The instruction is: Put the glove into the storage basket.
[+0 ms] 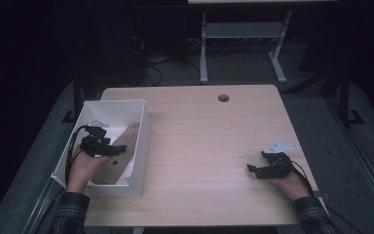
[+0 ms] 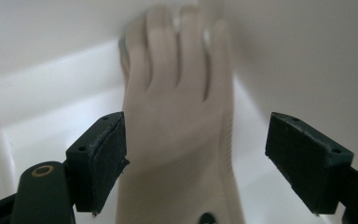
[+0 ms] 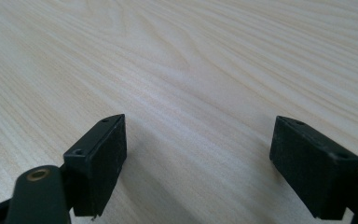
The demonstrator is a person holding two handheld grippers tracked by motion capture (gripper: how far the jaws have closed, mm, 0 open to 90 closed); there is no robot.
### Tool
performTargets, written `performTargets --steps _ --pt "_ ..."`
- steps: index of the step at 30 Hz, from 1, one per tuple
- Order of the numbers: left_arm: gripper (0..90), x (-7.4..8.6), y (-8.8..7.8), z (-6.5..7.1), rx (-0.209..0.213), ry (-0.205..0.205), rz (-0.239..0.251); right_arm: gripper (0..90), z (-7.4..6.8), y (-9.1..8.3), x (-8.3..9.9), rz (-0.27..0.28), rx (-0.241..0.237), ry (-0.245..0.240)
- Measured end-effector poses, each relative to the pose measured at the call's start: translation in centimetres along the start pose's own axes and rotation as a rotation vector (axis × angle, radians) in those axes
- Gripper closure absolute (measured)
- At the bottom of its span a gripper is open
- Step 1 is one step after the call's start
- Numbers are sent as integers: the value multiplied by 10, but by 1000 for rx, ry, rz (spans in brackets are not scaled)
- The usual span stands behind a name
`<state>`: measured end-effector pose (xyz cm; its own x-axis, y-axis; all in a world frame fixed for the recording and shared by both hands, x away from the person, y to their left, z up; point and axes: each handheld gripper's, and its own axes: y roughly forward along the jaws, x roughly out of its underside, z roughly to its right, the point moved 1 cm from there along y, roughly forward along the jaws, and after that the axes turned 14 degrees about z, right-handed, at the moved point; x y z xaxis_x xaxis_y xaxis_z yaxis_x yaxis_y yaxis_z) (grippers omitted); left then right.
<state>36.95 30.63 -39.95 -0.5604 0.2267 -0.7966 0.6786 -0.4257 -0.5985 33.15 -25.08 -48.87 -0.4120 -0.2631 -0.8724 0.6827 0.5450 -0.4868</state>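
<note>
**Beige rubber glove lies in the white bin, both grippers open**

Dark surroundings frame a pale wood-grain table (image 1: 209,146) with rounded corners and a small round cable hole near its far edge; metal legs of another bench stand on the grey floor behind it. At the table's left edge sits a white rectangular plastic bin (image 1: 121,105), open at the top.

Inside that bin lies a beige rubber glove (image 1: 121,156), flat on the floor of the bin with its fingers pointing toward the far wall. In the left gripper view the glove (image 2: 177,126) runs lengthwise away from the camera, its fingertips close to the bin's far corner, and a small dark hole shows near its cuff.

The left gripper (image 1: 97,141), black with a grey plate on top, hovers within the bin over the glove. Its jaws stand wide apart; the glove's palm lies between them, the left pad just beside the glove's edge, the right pad clear of it, so nothing is gripped.

The right gripper (image 1: 258,169) rests low over bare wood near the table's right edge, well apart from the bin. Its jaws are likewise spread wide, with nothing between them.
</note>
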Motion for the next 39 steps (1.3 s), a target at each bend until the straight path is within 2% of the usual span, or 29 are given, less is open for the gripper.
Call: performTargets --steps 1,2,6,10,13,19,21,22,26,30,31,32,34,35,36,39 --pt "196 -9 -4 3 4 6 17 182 0 0 0 0 0 0" --pt "196 -9 -4 3 4 6 17 182 0 0 0 0 0 0" --pt "196 -26 -12 11 19 19 44 181 0 0 0 0 0 1" --pt "196 -47 -21 27 57 35 88 182 0 0 0 0 0 -1" --pt "197 -55 -23 34 73 45 107 182 0 0 0 0 0 0" --pt "176 -75 -26 58 142 64 155 182 0 0 0 1 0 0" --pt "159 -83 -26 70 176 71 168 182 0 0 0 1 0 0" --pt "156 -83 -26 70 176 71 168 182 0 0 0 1 0 0" --pt "136 -92 -22 90 217 82 189 182 0 0 0 1 0 0" --pt "135 -96 -14 109 250 106 184 182 0 0 0 1 0 0" --pt "135 -96 -9 117 262 104 190 182 0 0 0 1 0 0" --pt "135 -96 -9 117 262 104 190 182 0 0 0 1 0 0" --pt "135 -96 -4 126 276 108 189 182 0 0 0 1 0 0" --pt "135 -95 2 136 292 110 188 182 0 0 0 0 0 0" --pt "135 -95 2 136 292 110 188 182 0 0 0 0 0 0" --pt "135 -93 11 150 315 119 185 182 0 0 0 0 0 0"
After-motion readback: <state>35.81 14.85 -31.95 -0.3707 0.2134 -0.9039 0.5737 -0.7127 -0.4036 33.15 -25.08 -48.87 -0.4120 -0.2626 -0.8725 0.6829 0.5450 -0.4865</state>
